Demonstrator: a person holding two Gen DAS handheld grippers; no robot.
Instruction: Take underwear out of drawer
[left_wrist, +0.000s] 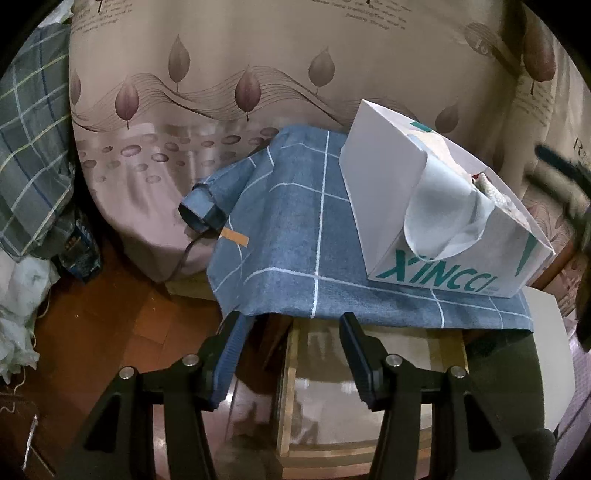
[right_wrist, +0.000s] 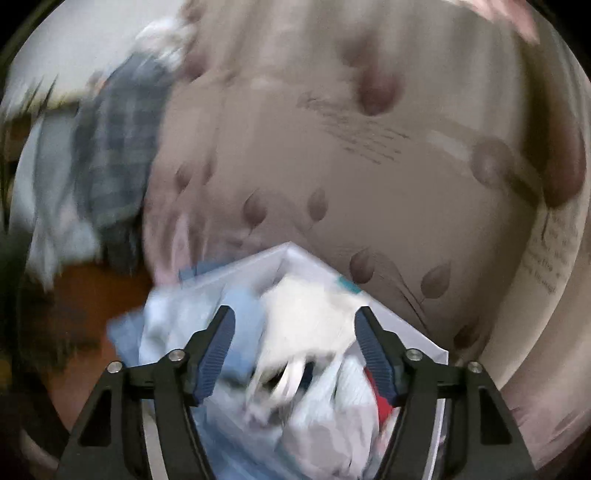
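Leaf-printed beige bedding (left_wrist: 295, 55) backs a stiff white carton (left_wrist: 384, 206) spilling soft underwear (right_wrist: 314, 325); both ribbed-padded grippers, left (left_wrist: 291, 332) and right (right_wrist: 295, 332), gape empty.

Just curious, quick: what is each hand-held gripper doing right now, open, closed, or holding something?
Left hand-held gripper: open, holding nothing.
Right hand-held gripper: open above the clothes in the white box; picture blurred, no grip seen.

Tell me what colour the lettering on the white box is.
Teal green lettering on the white box, clearest in the left wrist view.
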